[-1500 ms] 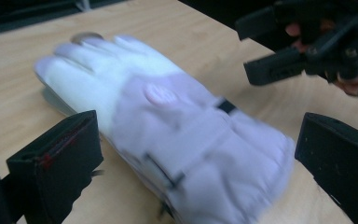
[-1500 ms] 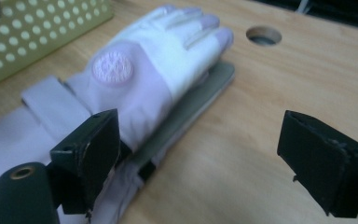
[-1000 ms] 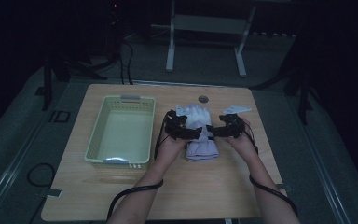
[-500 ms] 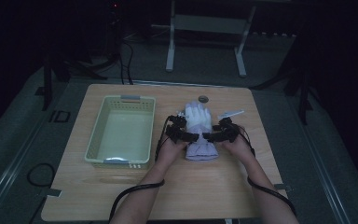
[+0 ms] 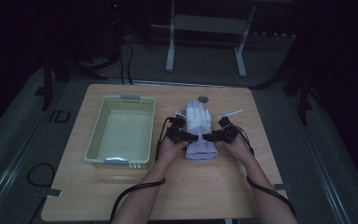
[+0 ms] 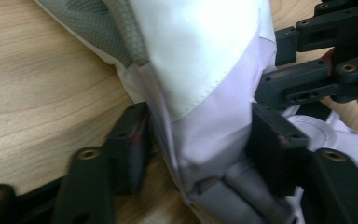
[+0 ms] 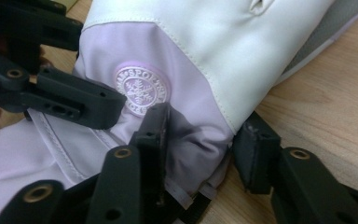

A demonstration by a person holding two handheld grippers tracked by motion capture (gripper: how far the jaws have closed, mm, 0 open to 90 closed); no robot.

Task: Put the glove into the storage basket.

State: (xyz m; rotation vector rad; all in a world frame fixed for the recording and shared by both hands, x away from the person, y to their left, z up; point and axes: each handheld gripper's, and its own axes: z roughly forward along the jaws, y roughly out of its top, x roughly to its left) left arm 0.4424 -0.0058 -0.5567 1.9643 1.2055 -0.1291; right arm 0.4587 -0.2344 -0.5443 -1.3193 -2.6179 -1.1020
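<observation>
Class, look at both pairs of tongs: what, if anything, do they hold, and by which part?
Both have just closed on the white and lilac glove: left tongs and right tongs pinch opposite edges near its cuff.

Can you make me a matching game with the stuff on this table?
Things:
1. glove
2. basket
3. left gripper
4. table

Descriptions:
A. pale green, left of the glove
B. white and lilac, lying flat
C. light wood
D. black, closed on the glove's left edge

Pairs: 1-B, 2-A, 3-D, 4-C
</observation>
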